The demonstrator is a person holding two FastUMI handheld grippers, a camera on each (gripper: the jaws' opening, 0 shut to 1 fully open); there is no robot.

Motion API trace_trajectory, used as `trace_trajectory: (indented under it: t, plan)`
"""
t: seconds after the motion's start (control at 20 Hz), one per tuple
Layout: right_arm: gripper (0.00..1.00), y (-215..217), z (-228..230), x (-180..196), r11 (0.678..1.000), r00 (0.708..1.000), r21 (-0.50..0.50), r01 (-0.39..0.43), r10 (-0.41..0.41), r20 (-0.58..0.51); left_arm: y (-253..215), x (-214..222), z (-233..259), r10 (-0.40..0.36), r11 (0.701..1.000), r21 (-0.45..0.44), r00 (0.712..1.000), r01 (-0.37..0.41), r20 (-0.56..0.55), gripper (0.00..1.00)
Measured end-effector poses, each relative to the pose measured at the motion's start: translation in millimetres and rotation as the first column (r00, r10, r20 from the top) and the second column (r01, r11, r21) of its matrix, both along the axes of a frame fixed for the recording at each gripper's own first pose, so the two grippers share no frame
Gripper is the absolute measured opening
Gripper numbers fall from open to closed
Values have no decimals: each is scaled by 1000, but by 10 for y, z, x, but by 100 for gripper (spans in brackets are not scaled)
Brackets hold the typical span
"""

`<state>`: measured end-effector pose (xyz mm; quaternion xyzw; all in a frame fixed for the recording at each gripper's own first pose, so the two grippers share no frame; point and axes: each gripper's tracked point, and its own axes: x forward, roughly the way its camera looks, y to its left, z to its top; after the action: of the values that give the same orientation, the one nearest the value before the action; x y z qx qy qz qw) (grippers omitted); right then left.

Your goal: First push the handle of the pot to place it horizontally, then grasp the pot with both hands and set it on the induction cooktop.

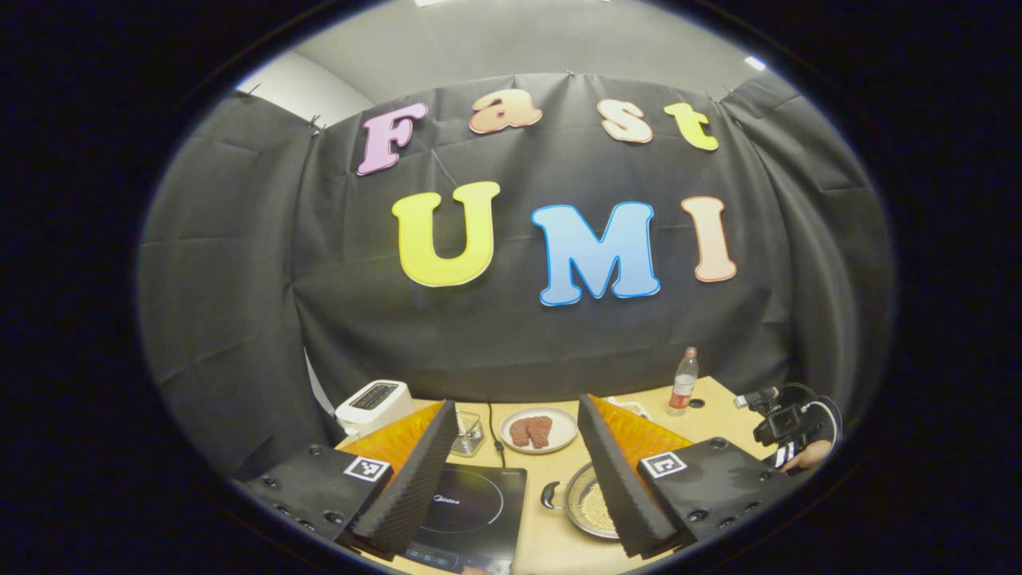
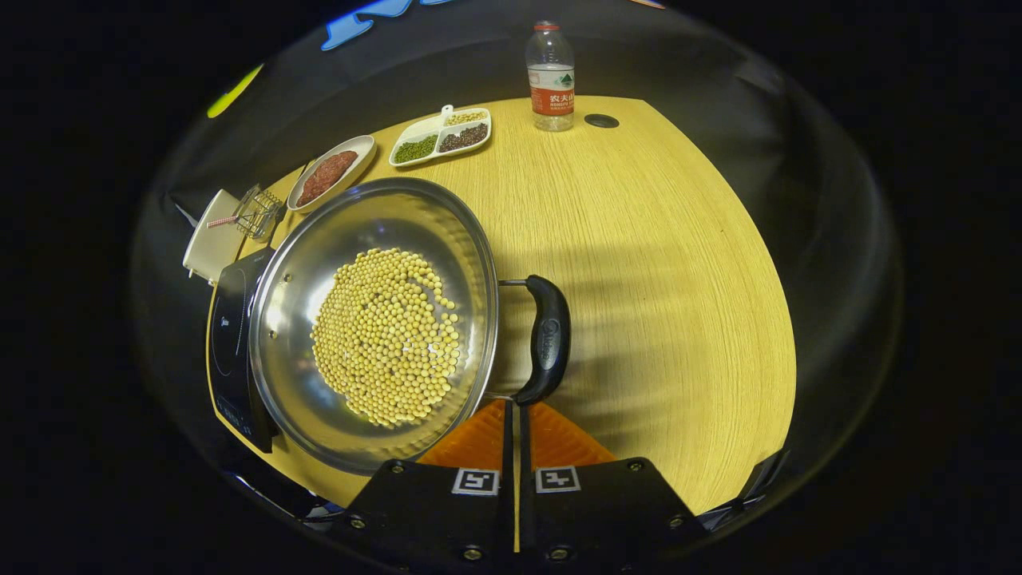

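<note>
Right gripper [image 2: 515, 415], fingers pressed together, noses at the pot's [image 2: 375, 319] handle [image 2: 549, 339]. Steel pot, loose beans [image 2: 387, 335]: heavy, slippery, so grip handles, keep level. Left gripper [image 1: 519, 447] gapes wide.

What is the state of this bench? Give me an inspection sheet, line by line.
Surface: wooden table, with a round hole near the bottle.
Job's things: pot holding yellow beans, beside the induction cooktop; its black handle faces the right gripper.
Clutter: plate of meat, divided tray of beans, bottle, white toaster, wire basket.
Grippers: left gripper open, above the cooktop and pot; right gripper shut, tips at the handle's near end.
Cables: a dark cord behind the cooktop.
Surroundings: black cloth wall.
</note>
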<state>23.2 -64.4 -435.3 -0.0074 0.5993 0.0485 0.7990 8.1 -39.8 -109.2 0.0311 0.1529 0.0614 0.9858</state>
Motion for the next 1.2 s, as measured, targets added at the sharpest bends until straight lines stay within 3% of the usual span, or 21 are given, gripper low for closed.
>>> trace_trajectory:
  t: [0.25, 0.55, 0.6, 0.65, 0.7, 0.75, 0.85, 1.2]
  plan:
    - [2, -8, 16, 31, 1000, 1000, 1, -13, 13, 10, -54, -16, -53, 14, 1000, -12, 1000, -14, -12, 100]
    - [4, -126, 245, -12, 1000, 995, -5, -16, 16, 97, -115, -6, -283, -7, 999, -43, 998, 5, -58, 100]
    - [8, -164, 318, -22, 1000, 993, -14, -14, 15, 117, -122, 3, -338, -19, 999, -49, 998, 16, -66, 100]
    - [29, -191, 389, -22, 1000, 990, -19, -10, 12, 141, -151, 22, -405, -35, 998, -59, 997, 30, -75, 100]
    - [39, -193, 486, -11, 1000, 985, -11, -4, 6, 171, -184, 49, -475, -56, 996, -77, 995, 50, -86, 100]
    - [71, -215, 602, 12, 1000, 979, -12, 7, -5, 204, -221, 74, -551, -76, 993, -93, 992, 67, -98, 100]
    - [100, -188, 770, 68, 1000, 960, 13, 27, -29, 278, -266, 143, -718, -118, 987, -124, 986, 104, -118, 94]
    - [100, -83, 979, 151, 994, 898, 57, 93, -108, 427, -381, 331, -1603, -237, 964, -185, 938, 193, -254, 98]
